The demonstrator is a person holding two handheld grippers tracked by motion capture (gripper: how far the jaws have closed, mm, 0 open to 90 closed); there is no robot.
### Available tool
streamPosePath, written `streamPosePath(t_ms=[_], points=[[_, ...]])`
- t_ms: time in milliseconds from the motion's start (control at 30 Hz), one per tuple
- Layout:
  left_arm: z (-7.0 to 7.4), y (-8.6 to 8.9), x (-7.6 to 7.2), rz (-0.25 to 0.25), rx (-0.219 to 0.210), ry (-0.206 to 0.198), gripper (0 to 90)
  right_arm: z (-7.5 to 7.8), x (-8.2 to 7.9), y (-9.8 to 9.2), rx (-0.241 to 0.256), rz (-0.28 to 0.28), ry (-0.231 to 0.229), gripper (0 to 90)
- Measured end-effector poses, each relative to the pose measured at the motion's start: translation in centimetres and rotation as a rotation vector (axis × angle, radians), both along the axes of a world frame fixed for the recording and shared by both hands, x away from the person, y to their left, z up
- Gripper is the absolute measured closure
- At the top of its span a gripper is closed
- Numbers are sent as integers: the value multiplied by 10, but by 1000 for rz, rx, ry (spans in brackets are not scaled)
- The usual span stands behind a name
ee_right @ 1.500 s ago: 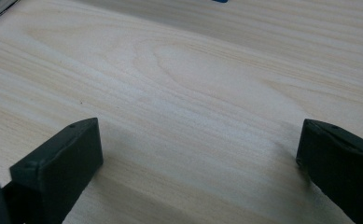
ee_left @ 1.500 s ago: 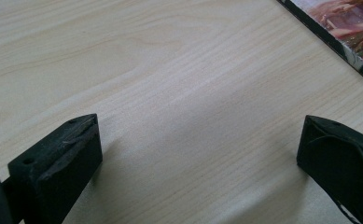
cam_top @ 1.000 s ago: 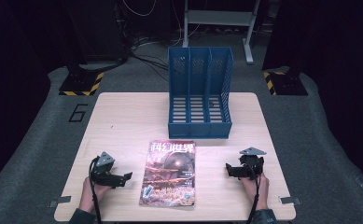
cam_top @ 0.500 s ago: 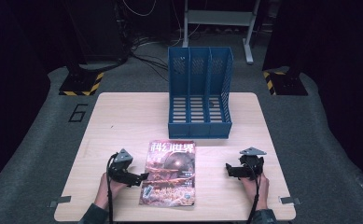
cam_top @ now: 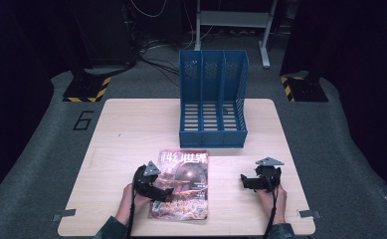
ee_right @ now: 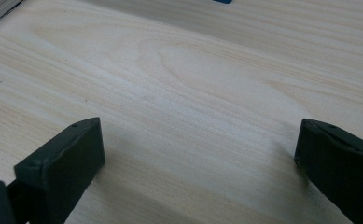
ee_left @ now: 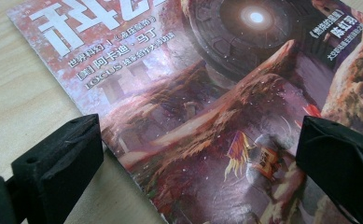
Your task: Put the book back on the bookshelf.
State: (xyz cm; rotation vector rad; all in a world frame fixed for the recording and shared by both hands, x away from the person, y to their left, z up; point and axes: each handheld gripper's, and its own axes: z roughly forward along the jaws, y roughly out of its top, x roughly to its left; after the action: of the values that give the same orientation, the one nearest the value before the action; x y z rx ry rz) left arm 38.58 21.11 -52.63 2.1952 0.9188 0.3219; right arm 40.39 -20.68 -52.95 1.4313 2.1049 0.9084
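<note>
The magazine (cam_top: 181, 185) is seen lying flat at lower centre of the table (cam_top: 131, 129). The left gripper (cam_top: 162, 191) is held wide apart over its left edge; the right gripper (cam_top: 245, 181) is spread over bare wood. The cover alone may be pinched and creased.

Black grippers (cam_top: 153, 186) with grey three-cornered plates; blocky black jaws; dark cables.

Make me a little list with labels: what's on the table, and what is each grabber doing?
table: pale wood
magazine: lies flat near the front edge
file rack: blue, three slots, stands at the back
left gripper: open, at the magazine's left edge
right gripper: open, over bare wood, right of the magazine
</note>
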Motion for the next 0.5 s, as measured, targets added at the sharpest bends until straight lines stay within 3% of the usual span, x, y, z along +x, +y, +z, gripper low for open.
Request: streamPosePath(t_ms=[233, 367, 500], points=[[-2, -5, -4, 32, -11, -12, 1, 1, -1, -2, -4, 19, 2, 28], [-2, -13, -8, 41, -19, -13, 1, 3, -3, -3, 37, 39, 14, 20], [-2, -24, -10, 55, -11, -17, 1, 13, -11, 4, 114, 69, -10, 32]])
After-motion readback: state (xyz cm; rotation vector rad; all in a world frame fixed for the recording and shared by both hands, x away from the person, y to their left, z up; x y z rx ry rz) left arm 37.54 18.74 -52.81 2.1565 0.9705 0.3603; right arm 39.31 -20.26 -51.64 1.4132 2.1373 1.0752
